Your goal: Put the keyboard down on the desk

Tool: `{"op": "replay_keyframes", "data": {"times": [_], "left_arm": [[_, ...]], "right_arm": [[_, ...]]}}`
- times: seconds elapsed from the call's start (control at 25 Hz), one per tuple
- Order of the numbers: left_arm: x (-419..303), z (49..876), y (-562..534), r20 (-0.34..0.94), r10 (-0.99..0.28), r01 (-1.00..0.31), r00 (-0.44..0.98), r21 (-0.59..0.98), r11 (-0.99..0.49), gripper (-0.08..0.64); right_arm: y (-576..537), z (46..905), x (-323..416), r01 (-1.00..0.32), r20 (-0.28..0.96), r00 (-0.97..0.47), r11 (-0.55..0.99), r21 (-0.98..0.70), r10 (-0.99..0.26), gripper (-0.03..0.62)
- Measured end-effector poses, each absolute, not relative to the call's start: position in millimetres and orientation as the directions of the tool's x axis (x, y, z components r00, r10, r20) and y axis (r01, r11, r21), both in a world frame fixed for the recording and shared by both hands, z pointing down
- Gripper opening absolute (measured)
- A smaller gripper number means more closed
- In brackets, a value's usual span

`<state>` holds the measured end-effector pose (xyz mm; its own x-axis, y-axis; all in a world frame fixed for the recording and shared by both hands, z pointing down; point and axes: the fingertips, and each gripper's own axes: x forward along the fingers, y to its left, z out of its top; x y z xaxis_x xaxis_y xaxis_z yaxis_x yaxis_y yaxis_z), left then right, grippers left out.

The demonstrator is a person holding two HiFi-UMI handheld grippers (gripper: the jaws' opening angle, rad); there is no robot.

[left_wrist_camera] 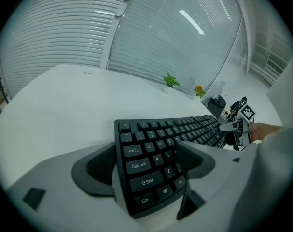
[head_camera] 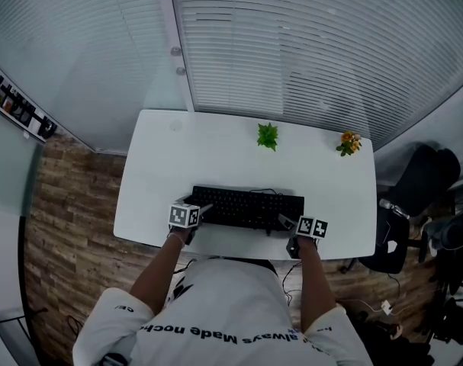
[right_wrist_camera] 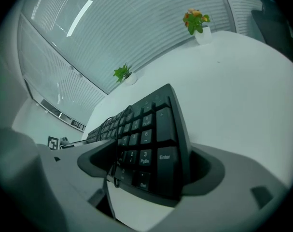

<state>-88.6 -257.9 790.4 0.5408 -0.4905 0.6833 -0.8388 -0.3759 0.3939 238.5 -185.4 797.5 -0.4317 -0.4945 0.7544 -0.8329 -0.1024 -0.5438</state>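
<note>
The keyboard [head_camera: 246,207] lay on the table [head_camera: 178,158] near its front edge, between the left gripper [head_camera: 203,210] and right gripper [head_camera: 283,221]. Behind it stood a leafy plant [head_camera: 268,136], with a flowering plant [head_camera: 348,142] further right.

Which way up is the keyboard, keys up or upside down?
Keys up. The keyboard shows its key tops to the head view, and Shift and Enter labels show in the gripper views.

Keyboard [head_camera: 246,207]: blk plastic, matt; keycaps smooth. Desk [head_camera: 216,151]: white, smooth, faint sheen. Floor [head_camera: 67,204], 9 o'clock: wood-look planks, rough grain. Blinds [head_camera: 307,44], 12 o'clock: smooth slats.
</note>
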Motion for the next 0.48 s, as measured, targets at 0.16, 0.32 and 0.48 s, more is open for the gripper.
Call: {"op": "replay_keyframes", "data": {"times": [0.16,0.32,0.48], "left_arm": [[-87.8,791.0,-258.2,0.688,-0.494,-0.844,0.532,0.382,-0.377,0.397],[-88.9,791.6,-257.4,0.697,-0.492,-0.849,0.521,0.369,-0.378,0.397],[-88.0,793.5,-256.4,0.708,-0.495,-0.857,0.504,0.342,-0.385,0.397]], "right_arm": [[-184.6,799.8,242.2,-0.863,0.779,-0.395,-0.095,-0.497,-0.486,0.451],[-183.5,802.0,245.2,-0.901,0.811,-0.344,-0.077,-0.428,-0.473,0.464],[-182.5,805.2,249.0,-0.923,0.83,-0.315,-0.053,-0.38,-0.46,0.465]]}}
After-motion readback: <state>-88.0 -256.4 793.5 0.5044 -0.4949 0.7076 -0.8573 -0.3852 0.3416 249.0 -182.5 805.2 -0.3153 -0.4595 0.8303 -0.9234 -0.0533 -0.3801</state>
